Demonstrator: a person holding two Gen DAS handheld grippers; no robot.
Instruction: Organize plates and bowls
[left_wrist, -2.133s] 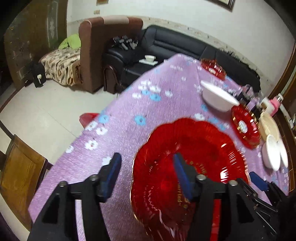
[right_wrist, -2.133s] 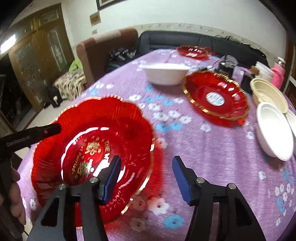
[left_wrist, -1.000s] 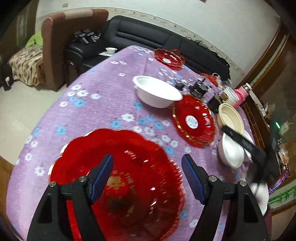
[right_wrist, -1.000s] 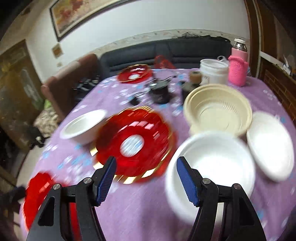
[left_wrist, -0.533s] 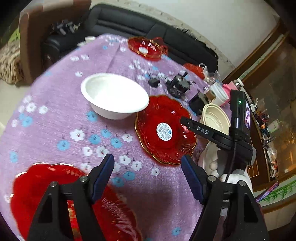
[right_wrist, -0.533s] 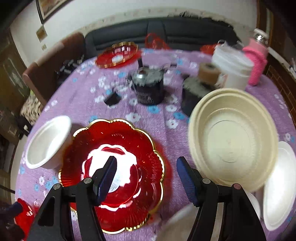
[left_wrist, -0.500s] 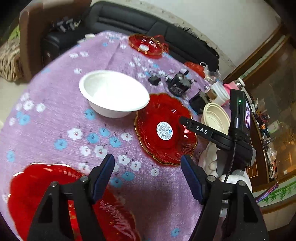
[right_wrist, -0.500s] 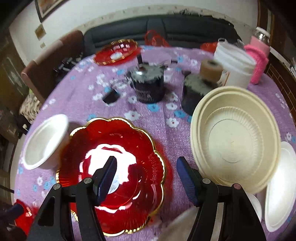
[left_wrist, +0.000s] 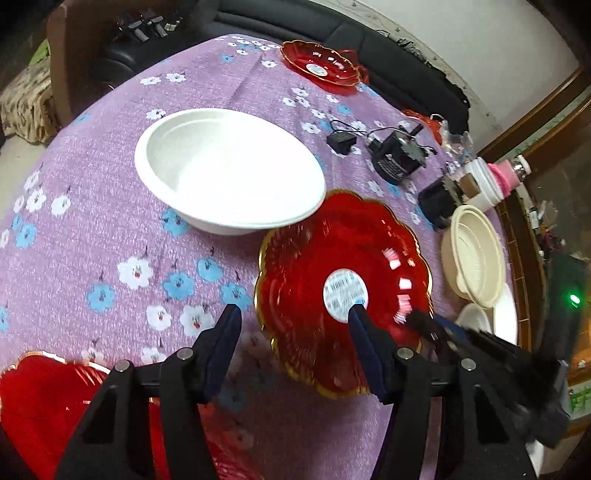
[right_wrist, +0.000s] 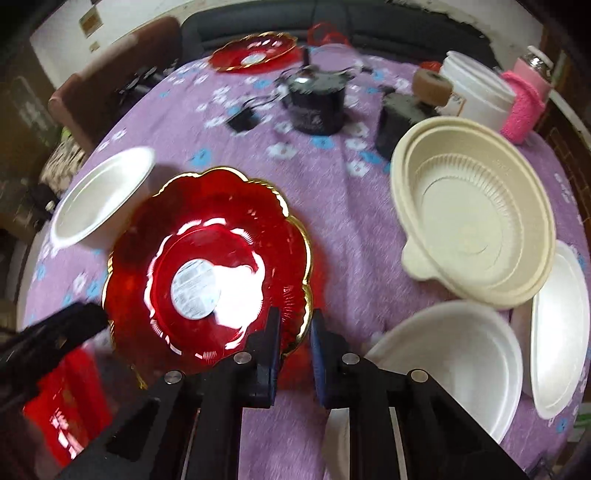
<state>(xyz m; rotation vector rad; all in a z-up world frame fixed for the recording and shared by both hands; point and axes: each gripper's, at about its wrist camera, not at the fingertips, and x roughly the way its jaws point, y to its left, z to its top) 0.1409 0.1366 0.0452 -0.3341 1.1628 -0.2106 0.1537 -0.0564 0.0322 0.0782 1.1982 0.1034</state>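
Barely begun: right gripper (right_wrist: 294, 338) closing on the red plate (right_wrist: 207, 266) rim, left gripper (left_wrist: 295, 341) closing, empty; bowls (right_wrist: 472, 221) still scattered.

the left gripper (left_wrist: 293, 341) pointed steeply down, its jaws partly apart and closing, with a plate's gold edge between the fingers and the pads not yet on it. the right gripper (right_wrist: 294, 349) also pointed steeply down, its jaws closing and nearly together, the pads at a plate rim. in the left wrist view the right gripper (left_wrist: 439, 328) reached in from 4 o'clock, blurred. in the right wrist view the left gripper's dark finger entered from 8 o'clock.
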